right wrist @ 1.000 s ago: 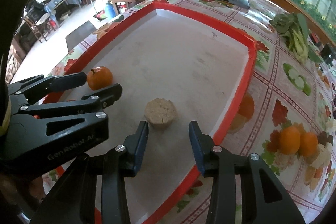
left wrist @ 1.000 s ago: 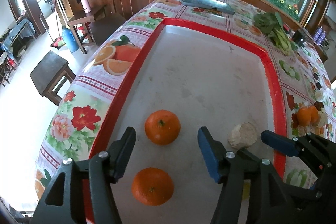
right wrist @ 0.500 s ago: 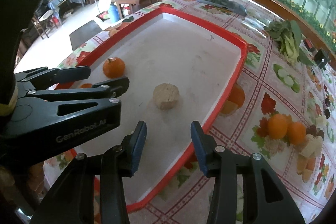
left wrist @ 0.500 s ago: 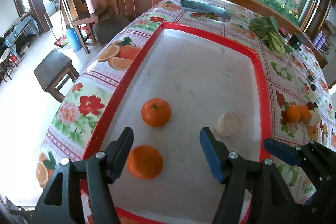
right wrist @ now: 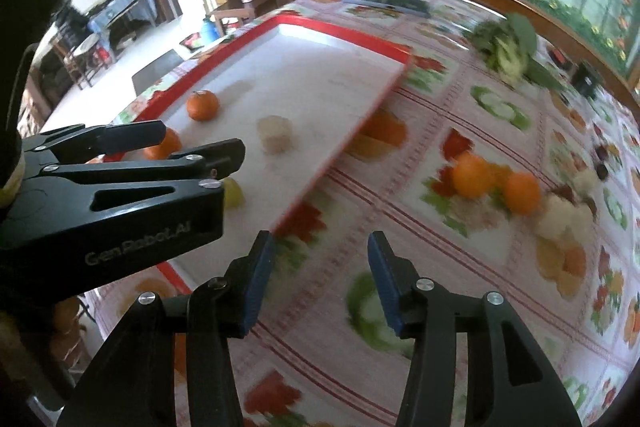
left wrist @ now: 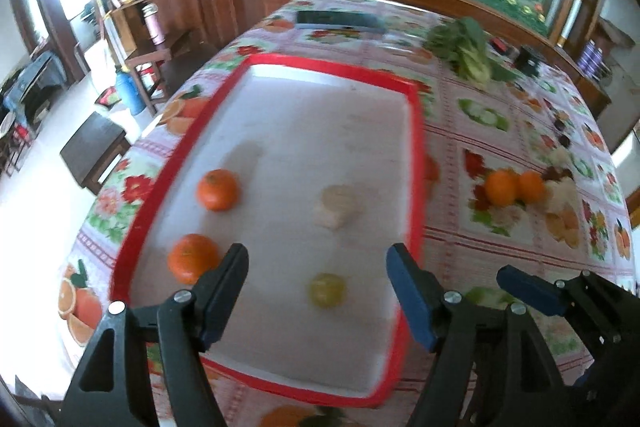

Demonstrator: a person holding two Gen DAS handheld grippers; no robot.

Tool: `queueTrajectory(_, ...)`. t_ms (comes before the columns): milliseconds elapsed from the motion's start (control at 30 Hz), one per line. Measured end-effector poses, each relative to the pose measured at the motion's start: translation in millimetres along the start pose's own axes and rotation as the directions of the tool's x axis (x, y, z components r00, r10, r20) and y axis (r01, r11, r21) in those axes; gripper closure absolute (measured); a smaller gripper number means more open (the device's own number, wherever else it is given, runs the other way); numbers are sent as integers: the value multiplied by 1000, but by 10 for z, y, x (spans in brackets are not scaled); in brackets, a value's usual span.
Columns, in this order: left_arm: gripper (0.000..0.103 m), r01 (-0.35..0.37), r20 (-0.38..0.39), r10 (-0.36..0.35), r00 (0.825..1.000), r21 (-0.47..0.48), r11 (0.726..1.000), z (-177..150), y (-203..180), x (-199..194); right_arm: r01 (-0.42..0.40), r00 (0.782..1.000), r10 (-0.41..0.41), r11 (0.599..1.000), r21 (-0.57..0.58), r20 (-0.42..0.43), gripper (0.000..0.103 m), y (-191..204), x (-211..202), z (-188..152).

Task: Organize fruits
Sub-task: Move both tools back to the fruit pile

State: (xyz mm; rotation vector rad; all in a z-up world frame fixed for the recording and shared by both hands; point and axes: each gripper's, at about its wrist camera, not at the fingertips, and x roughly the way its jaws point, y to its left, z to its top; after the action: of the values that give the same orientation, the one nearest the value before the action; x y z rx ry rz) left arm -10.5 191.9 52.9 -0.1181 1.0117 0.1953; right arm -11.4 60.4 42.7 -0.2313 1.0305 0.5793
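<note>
A red-rimmed tray (left wrist: 416,163) lies on a table covered with a fruit-print cloth (right wrist: 460,131). On its white floor sit 2 oranges near the left rim: the far orange (left wrist: 217,189) and the near orange (left wrist: 191,258), close together but apart. A pale beige round piece (left wrist: 337,211) rests toward the tray's right side, and a small yellow-green fruit (left wrist: 327,289) lies nearer the camera, between the left gripper's fingers in view yet below them and untouched.

The left gripper (left wrist: 318,297) hangs over the tray's near end, its jaws opening wide with nothing gripped. The right gripper (right wrist: 320,281) is over the bare cloth just right of the tray's rim, its jaws opening too, moderately apart, with nothing between them.

Leafy greens (right wrist: 510,47) and a dark flat object (left wrist: 340,19) lie on the far part of the table.
</note>
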Motion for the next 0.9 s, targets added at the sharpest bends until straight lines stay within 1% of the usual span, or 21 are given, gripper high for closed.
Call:
queueTrajectory(233,28,53,-7,-53,999,95,994,3,-607,-31,49,999,-51,990,134,7,54,-636,-177,-252)
queueTrajectory(500,28,94,-34,-89,995,188,978,8,-1162,66,122,992,-130,948,295,8,54,-1469,-284,-459)
queueTrajectory(600,28,92,-39,-85,996,218,972,40,-1277,122,117,991,-130,935,334,16,53,-1712,-270,-452)
queueTrajectory(667,28,95,-42,-87,995,238,967,68,-1325,176,101,993,-116,929,356,20,51,-1848,-217,-409)
queueTrajectory(733,28,89,-44,-80,996,256,963,106,-1372,241,91,994,-107,925,369,23,46,-1935,-168,-372)
queueTrajectory(800,28,97,-51,-86,995,261,961,150,-1382,304,69,996,-86,925,374,27,46,-1997,-94,-315)
queueTrajectory(900,28,114,-69,-99,993,258,959,202,-1394,415,64,996,-80,932,356,30,46,-2036,5,-230)
